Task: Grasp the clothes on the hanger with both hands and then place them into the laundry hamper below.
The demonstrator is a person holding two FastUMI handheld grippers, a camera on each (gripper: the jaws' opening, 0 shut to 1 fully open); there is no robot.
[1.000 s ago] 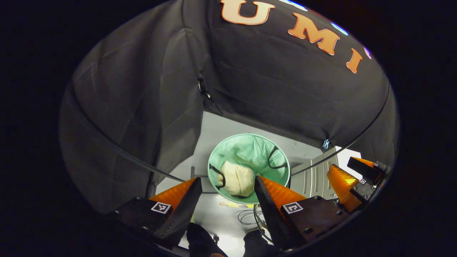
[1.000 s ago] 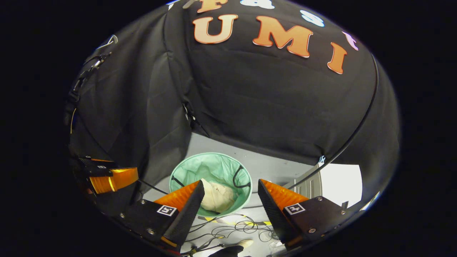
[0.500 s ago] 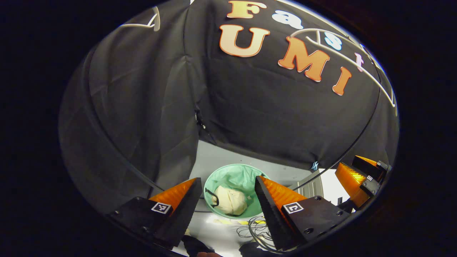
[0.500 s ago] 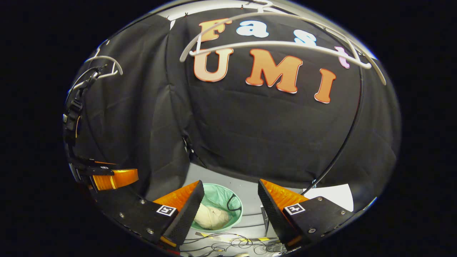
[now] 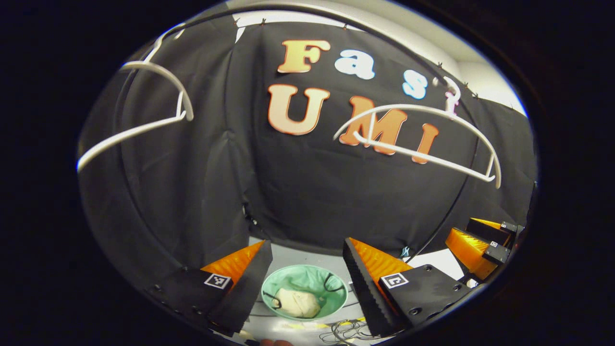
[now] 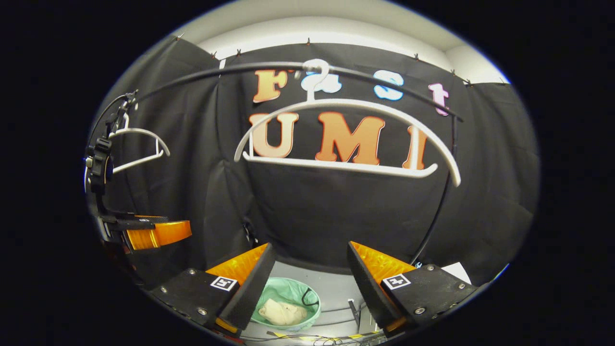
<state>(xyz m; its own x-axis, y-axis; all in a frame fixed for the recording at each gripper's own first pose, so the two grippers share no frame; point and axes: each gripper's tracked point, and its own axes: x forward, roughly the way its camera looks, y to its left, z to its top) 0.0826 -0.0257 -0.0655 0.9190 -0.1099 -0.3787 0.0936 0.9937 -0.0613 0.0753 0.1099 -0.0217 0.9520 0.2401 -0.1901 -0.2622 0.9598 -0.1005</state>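
A cream garment [image 5: 296,302] lies bunched inside the round green laundry hamper [image 5: 331,300] on the floor below; the same garment [image 6: 282,312] and hamper [image 6: 310,299] appear low in the right gripper view. A bare white hanger [image 6: 346,139] hangs from a black rail [image 6: 384,79]; it also shows as the white hanger [image 5: 423,144] in the left gripper view. My left gripper [image 5: 307,278] is open, high above the hamper, with nothing between its fingers. My right gripper [image 6: 310,281] is open too and holds nothing.
A second bare white hanger [image 5: 144,120] hangs at the left. Loose cables [image 5: 350,329] lie on the grey floor in front of the hamper. The other gripper [image 5: 480,238] shows at the right edge of the left gripper view.
Both grippers have risen and tilted up away from the hamper, which now looks smaller and lower. The hangers and the rail have come into view. The garment stays in the hamper.
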